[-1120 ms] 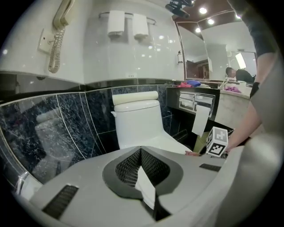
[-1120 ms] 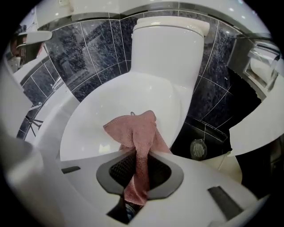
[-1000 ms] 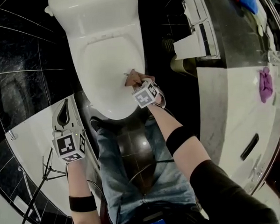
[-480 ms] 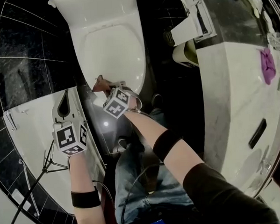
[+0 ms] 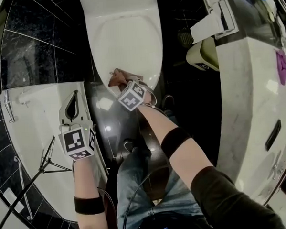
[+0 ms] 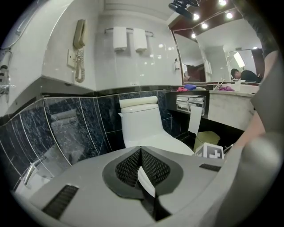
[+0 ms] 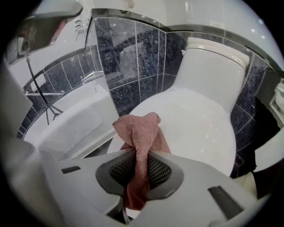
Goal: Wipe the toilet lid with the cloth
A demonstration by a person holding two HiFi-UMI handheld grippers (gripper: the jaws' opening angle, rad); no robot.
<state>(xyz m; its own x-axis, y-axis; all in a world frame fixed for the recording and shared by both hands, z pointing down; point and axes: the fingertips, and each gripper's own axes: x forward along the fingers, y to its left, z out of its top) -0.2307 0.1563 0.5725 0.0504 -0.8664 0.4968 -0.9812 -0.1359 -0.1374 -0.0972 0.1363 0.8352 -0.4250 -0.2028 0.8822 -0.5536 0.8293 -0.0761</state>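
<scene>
Since a second earlier, the right tongs (image 5: 119, 83) had swept across the near end of the toilet lid (image 5: 127, 45), from its right edge to its left edge, dragging the cloth (image 5: 115, 78) along. Nearest the person, the left tongs (image 5: 73, 98) hovered over the rim of the bathtub (image 5: 33, 117), well apart from the toilet on its left, with their jaws closed together on nothing. Farther on, the right tongs pointed steeply down, their jaws clamped on the pink cloth, whose bunched free end lay on the lid's near left corner. From there the rest of the closed lid stretched away to the far side and to the right, its long axis running near to far toward the tank (image 5: 118, 3). Judging by that, the next stroke would carry the cloth rightward or farther up the lid, and it would fall to the right hand, which was already on it.
</scene>
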